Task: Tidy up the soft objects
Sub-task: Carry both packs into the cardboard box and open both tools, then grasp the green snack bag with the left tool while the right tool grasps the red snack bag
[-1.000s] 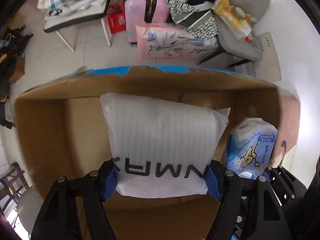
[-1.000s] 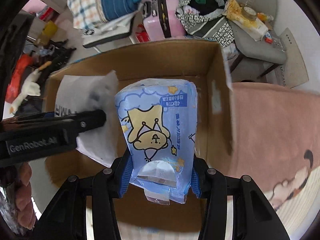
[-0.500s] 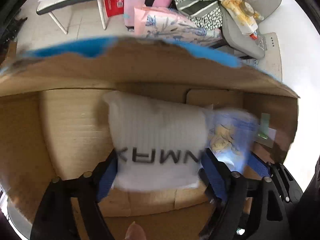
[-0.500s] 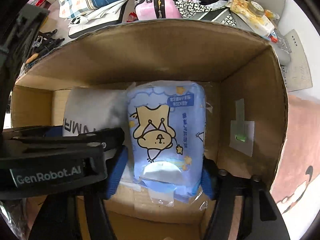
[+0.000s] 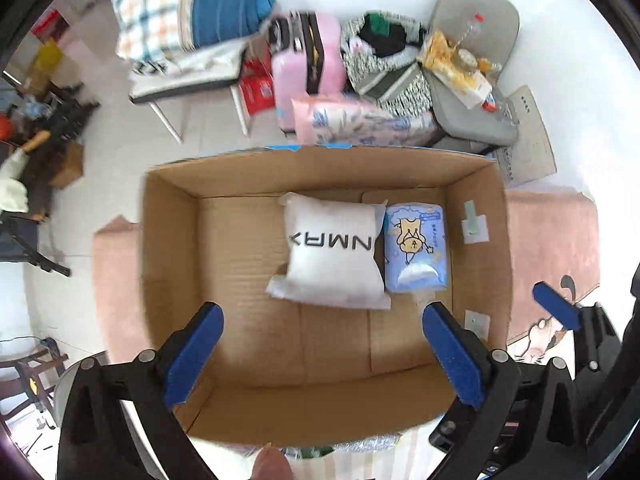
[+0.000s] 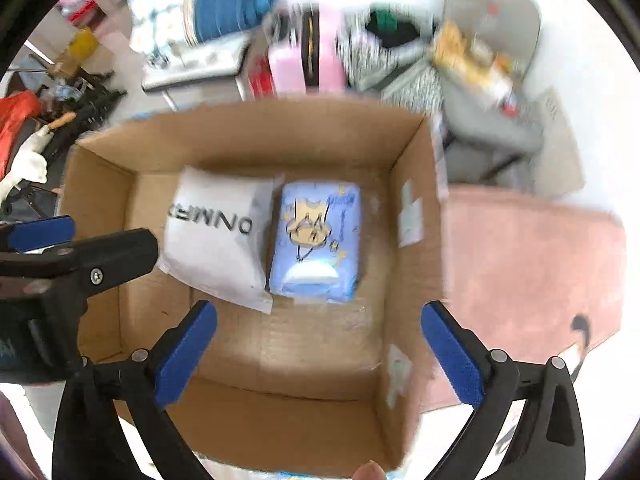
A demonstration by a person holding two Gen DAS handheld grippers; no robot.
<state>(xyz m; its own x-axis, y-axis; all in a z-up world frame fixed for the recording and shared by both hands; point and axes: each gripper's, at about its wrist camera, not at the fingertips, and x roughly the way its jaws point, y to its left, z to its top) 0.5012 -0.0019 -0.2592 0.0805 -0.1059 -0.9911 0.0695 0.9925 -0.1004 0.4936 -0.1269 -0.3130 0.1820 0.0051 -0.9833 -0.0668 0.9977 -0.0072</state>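
A white soft package (image 5: 332, 256) with black letters lies flat on the floor of an open cardboard box (image 5: 168, 240). A blue tissue pack (image 5: 416, 254) with a cartoon bear lies right beside it, touching. Both also show in the right wrist view, the white package (image 6: 216, 236) and the blue pack (image 6: 316, 240) inside the box (image 6: 412, 216). My left gripper (image 5: 324, 352) is open and empty, above the box's near part. My right gripper (image 6: 320, 352) is open and empty, above the box too. The right gripper's blue pad (image 5: 556, 308) shows at the right of the left view.
The box rests on a pink rug (image 5: 552, 240). Behind it stand a pink suitcase (image 5: 308, 56), a pink floral pack (image 5: 360, 124), a grey chair (image 5: 472, 120) piled with things, and folded blankets (image 5: 188, 12) on a stool. Clutter lies at the far left.
Both grippers have opened and let go of the white package and the blue pack, which now lie in the box. Both grippers have pulled up and back.
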